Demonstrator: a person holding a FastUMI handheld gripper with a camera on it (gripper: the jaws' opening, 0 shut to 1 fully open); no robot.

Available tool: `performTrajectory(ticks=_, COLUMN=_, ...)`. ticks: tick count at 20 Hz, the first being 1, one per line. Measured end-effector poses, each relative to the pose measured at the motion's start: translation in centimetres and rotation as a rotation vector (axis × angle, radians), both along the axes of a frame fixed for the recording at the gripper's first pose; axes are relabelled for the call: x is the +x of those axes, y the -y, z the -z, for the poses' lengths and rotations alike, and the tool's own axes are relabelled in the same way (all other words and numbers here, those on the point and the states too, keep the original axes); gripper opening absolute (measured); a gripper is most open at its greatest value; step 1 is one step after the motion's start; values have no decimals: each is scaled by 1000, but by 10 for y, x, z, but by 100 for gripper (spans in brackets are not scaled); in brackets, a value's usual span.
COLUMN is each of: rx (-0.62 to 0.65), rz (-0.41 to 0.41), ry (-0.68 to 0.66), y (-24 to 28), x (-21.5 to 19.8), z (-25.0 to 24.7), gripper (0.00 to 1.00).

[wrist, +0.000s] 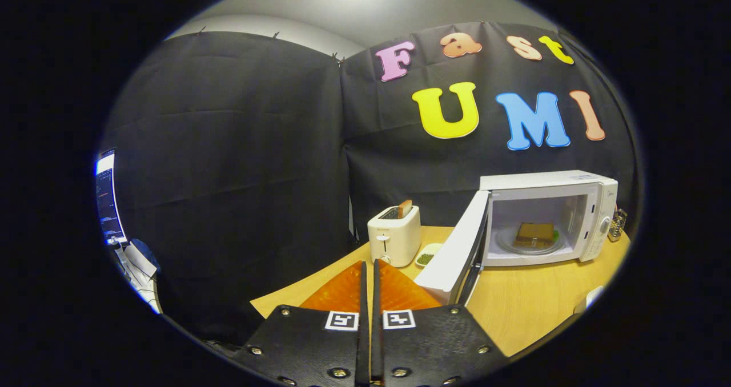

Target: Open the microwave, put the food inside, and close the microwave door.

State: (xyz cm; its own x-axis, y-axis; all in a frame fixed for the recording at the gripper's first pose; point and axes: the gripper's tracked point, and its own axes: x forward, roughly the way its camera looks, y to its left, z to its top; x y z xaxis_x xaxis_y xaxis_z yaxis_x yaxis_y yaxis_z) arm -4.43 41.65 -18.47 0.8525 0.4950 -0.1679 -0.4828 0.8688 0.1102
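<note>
- Microwave (548, 218) stands on the wooden surface (531, 307), beyond the claw and to its right, with its door (457, 256) swung wide open toward the claw.
- Food (535, 232), a brownish slab, already lies on the glass plate (531, 243) inside the cavity; by my reading, only the closing of the door is left.
- Claw (369, 273) has its two fingers pressed together with a thin slit between them, pinching nothing, and hovers over the near part of the surface, well apart from the door.
- Door looks like a stiff, flat, light panel on a hinge; it should swing with little force and needs no pinch.
- Best contact, I judge, is a push on the outer face near the free edge, far from the hinge, where leverage is greatest.
- Smooth plastic face may let the fingertips slide, so press squarely.
- Microwave body seems light enough to shift if shoved hard; a gentle, steady push is safer.
- Toaster (394, 236) and a small dish (427, 256) sit just beside the open door, clear of its closing arc as far as I can tell.
</note>
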Motion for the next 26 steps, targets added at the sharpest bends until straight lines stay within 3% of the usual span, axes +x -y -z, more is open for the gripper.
performTrajectory(ticks=9, rx=6, rz=67, ry=40, y=48, x=-5, z=3, gripper=1)
performTrajectory(ticks=18, rx=39, rz=321, ry=117, y=169, x=21, z=-9, gripper=1)
performTrajectory(ticks=26, rx=-9, rz=455, ry=148, y=249, x=44, z=-10, gripper=1)
